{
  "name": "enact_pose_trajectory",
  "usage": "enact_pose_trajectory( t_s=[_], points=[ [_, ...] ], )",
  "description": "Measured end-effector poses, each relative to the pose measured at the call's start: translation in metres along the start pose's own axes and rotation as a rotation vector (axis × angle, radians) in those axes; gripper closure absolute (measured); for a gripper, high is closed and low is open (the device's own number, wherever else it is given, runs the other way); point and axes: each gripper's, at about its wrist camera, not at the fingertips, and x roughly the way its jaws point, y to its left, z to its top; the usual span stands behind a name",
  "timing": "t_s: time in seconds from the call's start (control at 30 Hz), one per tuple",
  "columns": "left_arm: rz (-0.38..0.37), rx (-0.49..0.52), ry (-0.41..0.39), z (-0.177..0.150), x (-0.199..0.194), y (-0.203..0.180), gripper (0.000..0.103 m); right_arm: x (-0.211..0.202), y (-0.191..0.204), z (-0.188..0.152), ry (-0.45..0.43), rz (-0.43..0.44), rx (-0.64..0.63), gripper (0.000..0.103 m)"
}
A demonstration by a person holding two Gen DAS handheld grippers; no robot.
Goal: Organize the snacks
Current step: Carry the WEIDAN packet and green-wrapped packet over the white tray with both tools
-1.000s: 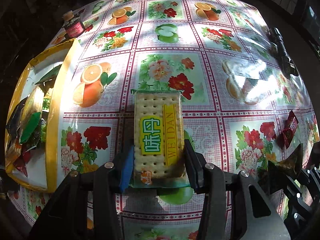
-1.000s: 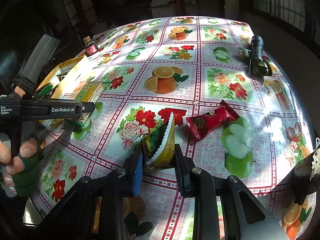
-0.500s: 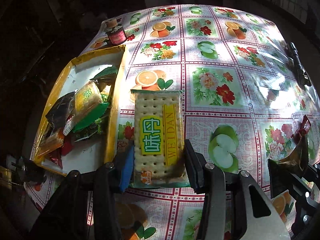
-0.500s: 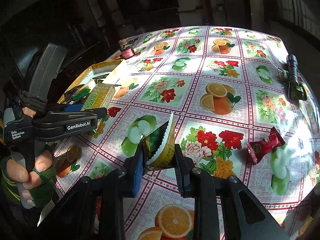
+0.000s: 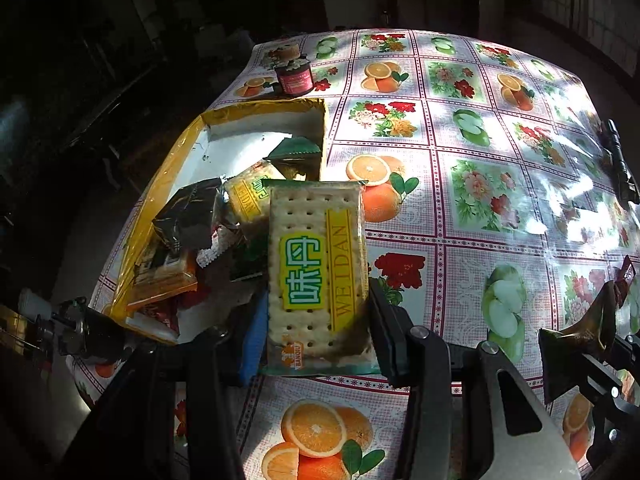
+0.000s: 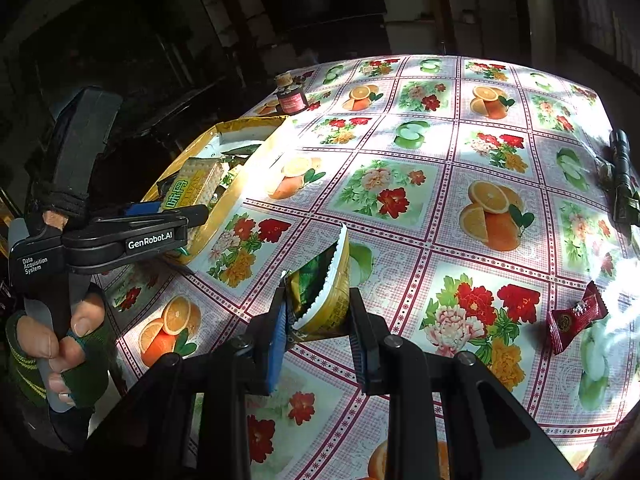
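Observation:
My left gripper (image 5: pixel 316 332) is shut on a clear pack of crackers (image 5: pixel 318 264) with a green and yellow label, held over the near right corner of the gold-rimmed snack box (image 5: pixel 264 110). Several wrapped snacks (image 5: pixel 188 216) lie inside that box. My right gripper (image 6: pixel 318 320) is shut on a yellow and green snack packet (image 6: pixel 324 292), above the tablecloth to the right of the box (image 6: pixel 224 208). In the right wrist view the left gripper (image 6: pixel 188 214) shows at the left with the crackers (image 6: pixel 192 188) over the box. A red wrapped candy (image 6: pixel 576 316) lies on the cloth at the right.
A floral and fruit patterned tablecloth (image 5: pixel 480 184) covers the table. A small red-labelled jar (image 5: pixel 294 74) stands beyond the box. A black flashlight (image 6: pixel 622 172) lies near the right edge. A gloved hand (image 6: pixel 60 344) grips the left handle. Dark room surrounds the table.
Both grippers have moved left toward the box with their snacks still gripped. The crackers went from over the open cloth to over the box's near corner. The red candy stayed behind at the right.

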Motion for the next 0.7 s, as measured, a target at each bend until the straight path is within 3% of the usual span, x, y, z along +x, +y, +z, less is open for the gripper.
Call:
enact_pose_trajectory(
  t_s=[0.7],
  points=[
    [0.076,-0.140,-0.007,0.021,0.013,0.085,0.055,0.037,0.073,0.048,-0.011,0.151,-0.130,0.076]
  ],
)
